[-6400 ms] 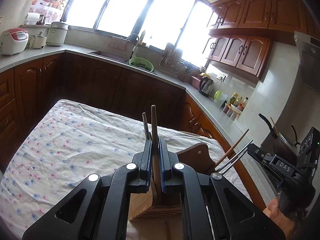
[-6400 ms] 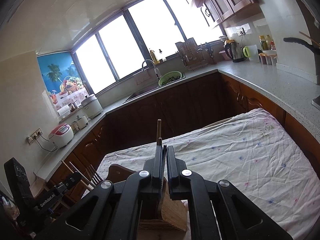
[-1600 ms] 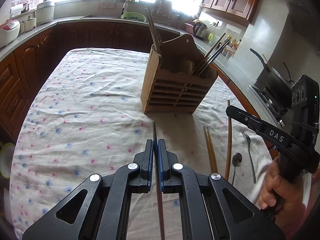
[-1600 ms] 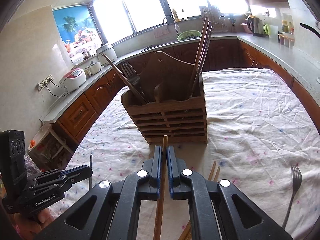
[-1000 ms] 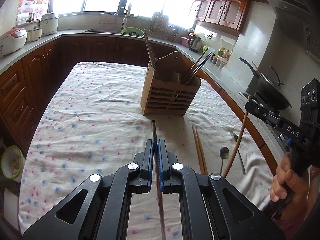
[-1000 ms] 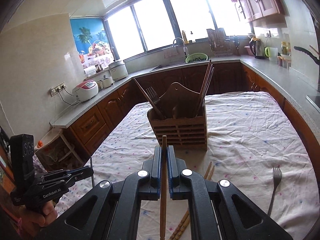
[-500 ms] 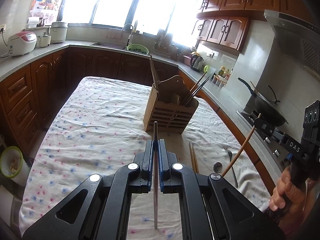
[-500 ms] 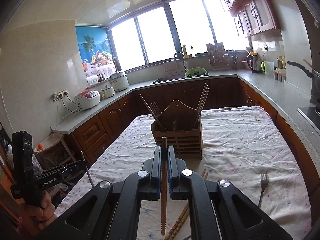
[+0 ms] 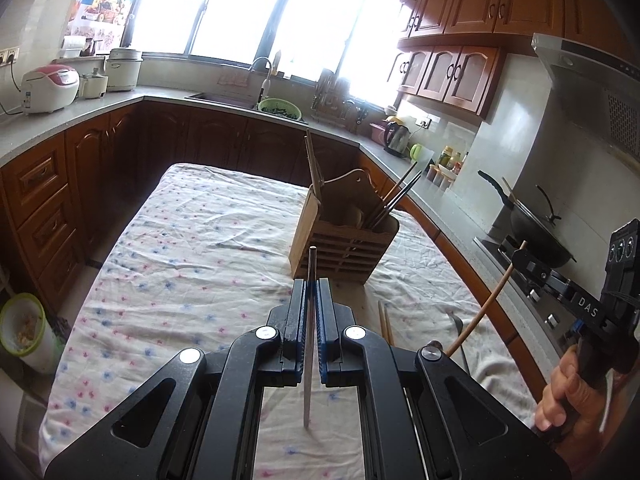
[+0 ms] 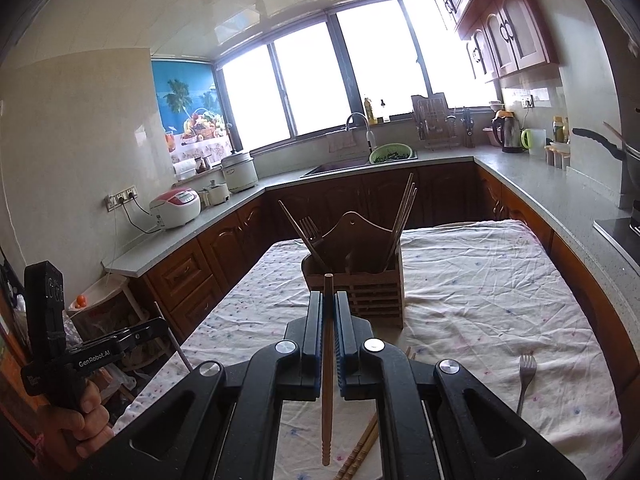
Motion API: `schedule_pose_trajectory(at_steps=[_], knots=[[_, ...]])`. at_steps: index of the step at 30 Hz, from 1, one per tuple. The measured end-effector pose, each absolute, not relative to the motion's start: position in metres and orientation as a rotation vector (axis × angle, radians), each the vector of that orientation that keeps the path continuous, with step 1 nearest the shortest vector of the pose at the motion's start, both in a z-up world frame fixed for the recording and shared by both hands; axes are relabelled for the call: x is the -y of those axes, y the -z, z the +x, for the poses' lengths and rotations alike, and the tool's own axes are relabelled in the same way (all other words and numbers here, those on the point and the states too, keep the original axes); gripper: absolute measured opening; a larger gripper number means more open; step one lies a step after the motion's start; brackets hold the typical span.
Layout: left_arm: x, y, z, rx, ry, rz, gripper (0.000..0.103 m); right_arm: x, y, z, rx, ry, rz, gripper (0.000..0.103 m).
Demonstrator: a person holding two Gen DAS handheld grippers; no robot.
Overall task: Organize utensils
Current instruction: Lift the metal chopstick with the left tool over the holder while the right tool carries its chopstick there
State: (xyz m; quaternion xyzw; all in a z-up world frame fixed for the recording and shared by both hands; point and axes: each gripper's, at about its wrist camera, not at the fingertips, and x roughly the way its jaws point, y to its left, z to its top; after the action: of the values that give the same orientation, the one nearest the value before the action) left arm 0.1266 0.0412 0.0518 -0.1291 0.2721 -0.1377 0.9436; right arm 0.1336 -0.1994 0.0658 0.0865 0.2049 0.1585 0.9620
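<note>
Above the cloth-covered surface, a metal chopstick is clamped upright in the left tool, while a wooden chopstick is gripped in the right tool. Toward the surface's far edge, a wooden utensil holder is seen holding chopsticks and a fork. Near the right edge, another fork is left lying, with loose chopsticks at the near edge.

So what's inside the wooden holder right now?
In the wooden holder: a fork and one chopstick left, several chopsticks right. Lower ends hidden by its walls.
</note>
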Motion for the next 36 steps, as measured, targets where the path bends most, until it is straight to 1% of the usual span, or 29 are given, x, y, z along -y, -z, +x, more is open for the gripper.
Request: schedule_pose_trajectory(at_steps=[10,36], knots=[[-0.036,-0.069,0.140,-0.513,0.289,-0.266,0.003,0.208,-0.071,0.146,-0.386,-0.302,0.193,0.005],[-0.021,-0.128,0.199,-0.409,0.327,-0.267,0.003,0.228,-0.108,0.205,-0.287,-0.244,0.219,0.005]])
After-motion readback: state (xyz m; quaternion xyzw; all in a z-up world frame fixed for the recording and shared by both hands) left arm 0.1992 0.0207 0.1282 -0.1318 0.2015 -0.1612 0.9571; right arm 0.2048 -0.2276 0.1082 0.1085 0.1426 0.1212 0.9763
